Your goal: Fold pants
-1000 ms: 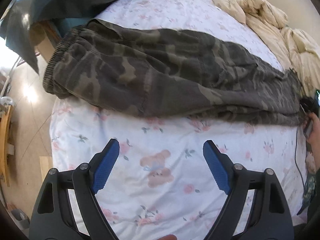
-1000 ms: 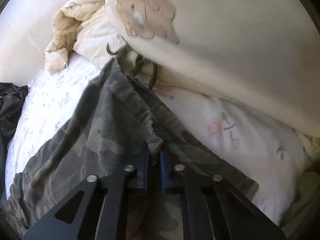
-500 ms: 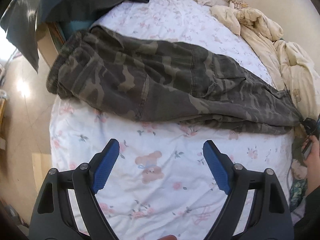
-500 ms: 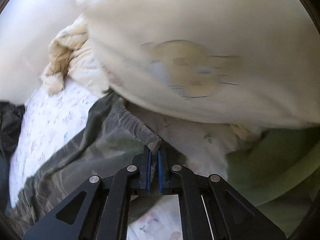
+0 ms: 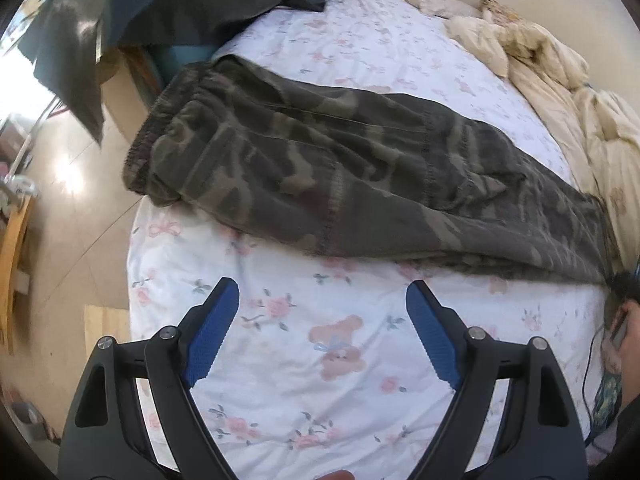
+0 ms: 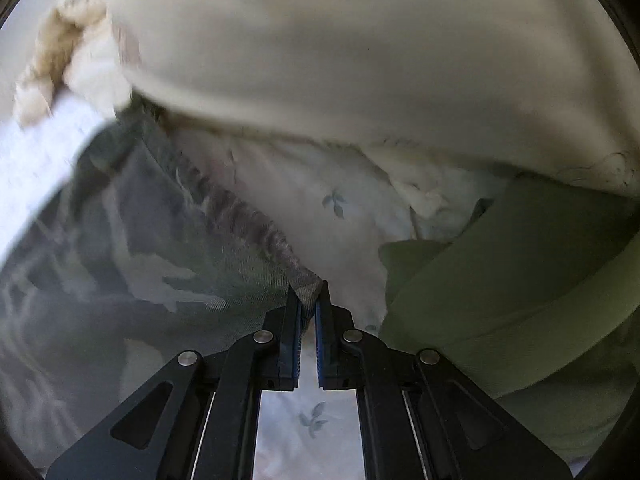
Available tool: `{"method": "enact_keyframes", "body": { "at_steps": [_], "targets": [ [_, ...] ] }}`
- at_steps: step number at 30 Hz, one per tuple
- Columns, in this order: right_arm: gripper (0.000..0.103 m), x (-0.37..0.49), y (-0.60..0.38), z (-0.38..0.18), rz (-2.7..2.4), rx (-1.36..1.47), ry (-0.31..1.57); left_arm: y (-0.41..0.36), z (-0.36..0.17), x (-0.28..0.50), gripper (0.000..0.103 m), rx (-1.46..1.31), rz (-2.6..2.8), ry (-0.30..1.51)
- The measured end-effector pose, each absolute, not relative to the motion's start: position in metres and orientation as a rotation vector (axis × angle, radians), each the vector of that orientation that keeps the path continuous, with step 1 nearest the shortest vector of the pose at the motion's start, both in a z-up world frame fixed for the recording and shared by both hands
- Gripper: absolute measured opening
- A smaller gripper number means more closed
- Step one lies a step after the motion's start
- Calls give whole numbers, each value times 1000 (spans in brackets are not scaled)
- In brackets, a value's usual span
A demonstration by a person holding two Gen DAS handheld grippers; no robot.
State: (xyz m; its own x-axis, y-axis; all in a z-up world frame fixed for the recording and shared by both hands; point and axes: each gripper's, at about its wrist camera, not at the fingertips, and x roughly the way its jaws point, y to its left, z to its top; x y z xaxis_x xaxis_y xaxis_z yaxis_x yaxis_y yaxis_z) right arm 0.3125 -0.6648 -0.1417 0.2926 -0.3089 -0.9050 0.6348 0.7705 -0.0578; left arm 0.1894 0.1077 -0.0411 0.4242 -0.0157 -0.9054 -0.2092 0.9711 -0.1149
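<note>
The camouflage pants (image 5: 340, 176) lie stretched across the bed, on a white floral sheet (image 5: 304, 360). The elastic waistband (image 5: 160, 128) sits at the bed's edge toward the floor side. The legs run together toward the far side, ending at the hem (image 6: 308, 292) near a cream duvet (image 5: 560, 80). The legs lie one on the other, with a stitched seam showing at mid-length.

Right gripper (image 6: 307, 304): the jaws stand nearly together, with only a thin gap between the blue pads. A corner of the pants hem is pinched between the tips. The cloth rises from the sheet toward the tips, so this end of the garment is lifted. In the left wrist view this gripper shows only as a dark shape at the end of the pants, with part of the person's hand (image 5: 624, 340) beside it.

Left gripper (image 5: 322, 292): the jaws are spread wide, with nothing between the blue pads. It hangs above bare sheet, near the long lower edge of the pants but apart from it. A bear print (image 5: 340, 348) on the sheet lies between the fingers.

Surroundings: the cream duvet is bunched just past the hem and fills the upper part of the right wrist view. A green cloth (image 6: 520, 280) lies to the right of the right gripper. A dark garment (image 5: 180, 0) is heaped at the far corner of the bed, beyond the waistband. A tan floor (image 5: 80, 220) shows beside the bed.
</note>
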Motion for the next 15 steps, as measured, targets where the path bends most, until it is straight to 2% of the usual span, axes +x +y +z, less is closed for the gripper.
{"method": "enact_keyframes", "body": {
  "at_steps": [3, 4, 5, 6, 7, 8, 10, 11, 12, 15],
  "targets": [
    [5, 324, -648, -136, -605, 254, 1099, 118, -42, 192, 83, -219, 158, 1126],
    [10, 322, -645, -129, -601, 247, 1088, 123, -43, 193, 83, -208, 186, 1126],
    [15, 320, -644, -123, -589, 271, 1085, 128, -43, 193, 83, -209, 204, 1126],
    [26, 318, -643, -120, -580, 291, 1087, 137, -44, 193, 83, -232, 232, 1131],
    [30, 315, -642, -115, -570, 314, 1083, 147, -45, 192, 83, -269, 269, 1128],
    [34, 308, -636, -105, -546, 362, 1053, 159, -46, 189, 83, -336, 323, 1119],
    [50, 296, -619, -91, -496, 440, 977, 182, -50, 183, 83, -539, 360, 1112],
    [68, 290, -601, -84, -447, 503, 935, 186, -51, 181, 83, -584, 361, 1113],
    [72, 290, -586, -81, -400, 540, 914, 186, -51, 181, 83, -586, 363, 1110],
    [72, 296, -515, -80, -167, 627, 899, 176, -54, 182, 83, -498, 371, 1075]
  ]
}}
